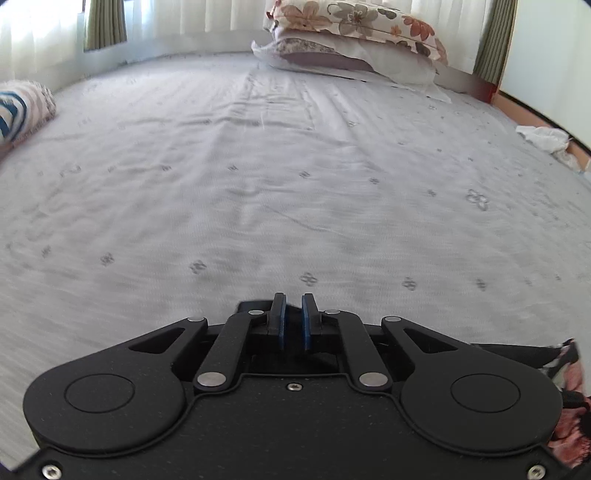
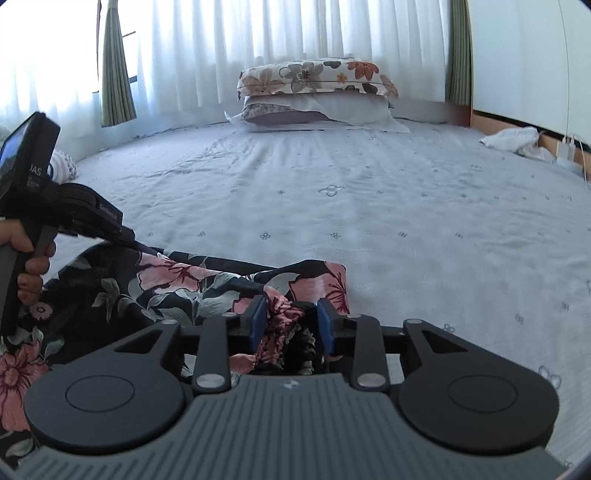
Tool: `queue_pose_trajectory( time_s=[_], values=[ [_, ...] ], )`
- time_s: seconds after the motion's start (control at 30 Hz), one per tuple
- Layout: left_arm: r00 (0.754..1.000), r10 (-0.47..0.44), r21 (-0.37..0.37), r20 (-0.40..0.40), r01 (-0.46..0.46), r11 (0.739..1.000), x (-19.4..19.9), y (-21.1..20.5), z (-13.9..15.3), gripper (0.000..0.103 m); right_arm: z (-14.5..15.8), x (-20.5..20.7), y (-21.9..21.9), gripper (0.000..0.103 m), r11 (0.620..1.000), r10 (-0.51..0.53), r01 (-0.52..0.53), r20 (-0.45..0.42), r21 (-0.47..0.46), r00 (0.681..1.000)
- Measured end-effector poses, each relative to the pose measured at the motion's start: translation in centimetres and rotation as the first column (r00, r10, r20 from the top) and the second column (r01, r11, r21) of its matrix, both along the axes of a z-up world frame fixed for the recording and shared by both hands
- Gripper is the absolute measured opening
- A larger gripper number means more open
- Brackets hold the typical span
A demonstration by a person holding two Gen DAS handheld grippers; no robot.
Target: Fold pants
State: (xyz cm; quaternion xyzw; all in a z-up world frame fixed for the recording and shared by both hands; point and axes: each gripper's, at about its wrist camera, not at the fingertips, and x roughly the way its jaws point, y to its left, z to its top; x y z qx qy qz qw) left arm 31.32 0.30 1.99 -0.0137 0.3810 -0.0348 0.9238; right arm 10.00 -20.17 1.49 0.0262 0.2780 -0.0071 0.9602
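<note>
In the left wrist view, a striped cushion (image 1: 18, 110) sits at the far left edge, on the pale grey bed sheet (image 1: 258, 184) that fills most of the frame. At lower centre the left gripper (image 1: 293, 314) has its blue pads nearly together, with dark cloth showing in the narrow gap; whether the pads pinch it cannot be told from this view. At upper centre two stacked pillows (image 1: 351, 33) lie against white curtains (image 1: 184, 22). A crumpled white cloth (image 1: 543, 138) lies at the right edge, and only a sliver of the floral pants (image 1: 569, 387) shows at lower right.

The right wrist view shows what that one does not. At the left edge a hand (image 2: 27, 266) grips the handle of the left gripper (image 2: 147, 249), whose tip is down at the edge of the floral pants (image 2: 147, 291); the tip is too small to tell its grip. The pants spread across the lower left of the frame, black with pink flowers, lying on the bed sheet (image 2: 406, 240). At lower centre the right gripper (image 2: 291, 321) stands about half open, the gathered elastic waistband between its blue pads, touching the left pad and seeming to reach the right one. The pillows (image 2: 314, 96) are at upper centre, the curtains (image 2: 258, 44) behind them, and the white cloth (image 2: 511, 140) at upper right beside a white plug (image 2: 567, 149).
</note>
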Motion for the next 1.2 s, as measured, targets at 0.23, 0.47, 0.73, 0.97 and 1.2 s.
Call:
queue_pose_trajectory(
  time_s=[0.23, 0.47, 0.73, 0.97, 1.2],
  values=[
    [1.0, 0.027, -0.02, 0.012, -0.027, 0.999, -0.9, 1.0, 0.3, 0.025, -2.2, 1.6, -1.0, 0.057, 0.999, -0.047, 0.049, -0.087, 0.014, 0.995],
    [0.997, 0.011, -0.019, 0.073, -0.009, 1.0, -3.1, 3.4, 2.8, 0.072, -0.7, 2.4, -3.1, 0.095, 0.998, 0.02, -0.014, -0.093, 0.064, 0.995],
    [0.992, 0.064, -0.188, -0.105, -0.083, 0.979, -2.2, 7.3, -0.8, 0.075, -2.0, 5.7, -6.2, 0.102, 0.96, 0.073, -0.025, -0.16, 0.28, 0.984],
    [0.996, 0.054, -0.14, -0.07, -0.063, 0.988, -2.2, 6.0, -1.2, 0.047, -2.4, 7.4, -4.5, 0.084, 0.964, 0.136, -0.09, -0.171, 0.252, 0.976],
    [0.996, 0.057, -0.04, 0.062, -0.054, 0.998, -4.5, 3.0, 1.0, 0.006, -1.1, 7.0, -2.3, 0.016, 0.984, 0.131, -0.117, -0.099, 0.133, 0.986]
  ],
)
